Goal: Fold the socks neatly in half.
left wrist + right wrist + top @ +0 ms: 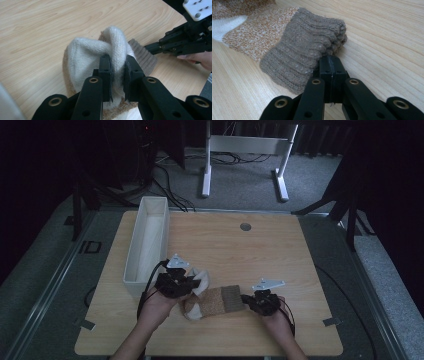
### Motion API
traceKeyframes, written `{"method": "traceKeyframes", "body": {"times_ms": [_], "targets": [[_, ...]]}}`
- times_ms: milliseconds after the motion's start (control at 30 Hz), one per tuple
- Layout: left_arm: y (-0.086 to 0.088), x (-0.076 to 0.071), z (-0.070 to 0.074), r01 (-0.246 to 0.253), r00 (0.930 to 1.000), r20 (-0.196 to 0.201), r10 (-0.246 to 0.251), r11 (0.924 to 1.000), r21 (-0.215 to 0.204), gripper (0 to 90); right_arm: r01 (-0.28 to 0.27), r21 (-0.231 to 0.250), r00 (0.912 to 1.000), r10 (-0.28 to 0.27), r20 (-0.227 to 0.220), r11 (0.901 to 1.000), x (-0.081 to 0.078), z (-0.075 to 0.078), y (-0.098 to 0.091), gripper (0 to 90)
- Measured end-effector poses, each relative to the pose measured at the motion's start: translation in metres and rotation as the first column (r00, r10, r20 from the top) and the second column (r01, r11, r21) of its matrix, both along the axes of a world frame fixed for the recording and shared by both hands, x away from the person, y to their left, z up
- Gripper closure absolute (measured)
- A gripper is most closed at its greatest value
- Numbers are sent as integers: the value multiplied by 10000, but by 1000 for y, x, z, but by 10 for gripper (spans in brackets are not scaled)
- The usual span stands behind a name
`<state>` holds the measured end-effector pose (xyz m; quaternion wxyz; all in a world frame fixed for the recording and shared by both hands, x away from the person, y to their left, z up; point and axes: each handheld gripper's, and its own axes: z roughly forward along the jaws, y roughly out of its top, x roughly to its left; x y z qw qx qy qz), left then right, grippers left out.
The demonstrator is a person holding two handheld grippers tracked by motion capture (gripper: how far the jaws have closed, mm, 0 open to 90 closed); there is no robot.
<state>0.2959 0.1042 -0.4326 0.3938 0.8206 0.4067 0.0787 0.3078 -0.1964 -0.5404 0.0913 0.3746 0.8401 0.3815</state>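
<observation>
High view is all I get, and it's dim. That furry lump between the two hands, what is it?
Observer: A knitted sock, orange-flecked with a ribbed grey-brown cuff.
Operator: Is the left gripper really holding it?
Observer: Yes. The left gripper pinches a fold of the cream toe end between its pads.
Operator: And the right one?
Observer: The right gripper has its jaws pressed together at the cuff's edge; whether any yarn is caught between them I cannot tell.
</observation>
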Motion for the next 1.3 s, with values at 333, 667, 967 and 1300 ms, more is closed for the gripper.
{"method": "traceKeyframes", "body": {"times_ms": [333, 667, 967, 1300], "targets": [[-33, 6, -4, 540, 9985, -73, -539, 9984, 193, 795, -4, 89, 10000, 4, -6, 10000, 0, 0, 1, 896], [-66, 14, -17, 1034, 9943, -302, -1021, 9937, 442, 795, -13, 178, 10000, 14, -46, 9998, 0, -1, 1, 897], [-86, 18, -24, 1330, 9902, -520, -1295, 9886, 705, 793, -45, 250, 10000, 46, -47, 9997, 1, -1, 0, 897], [-105, 23, -42, 1484, 9871, -739, -1419, 9846, 922, 790, -50, 281, 10000, 53, -82, 9996, 1, -2, -1, 897]]}}
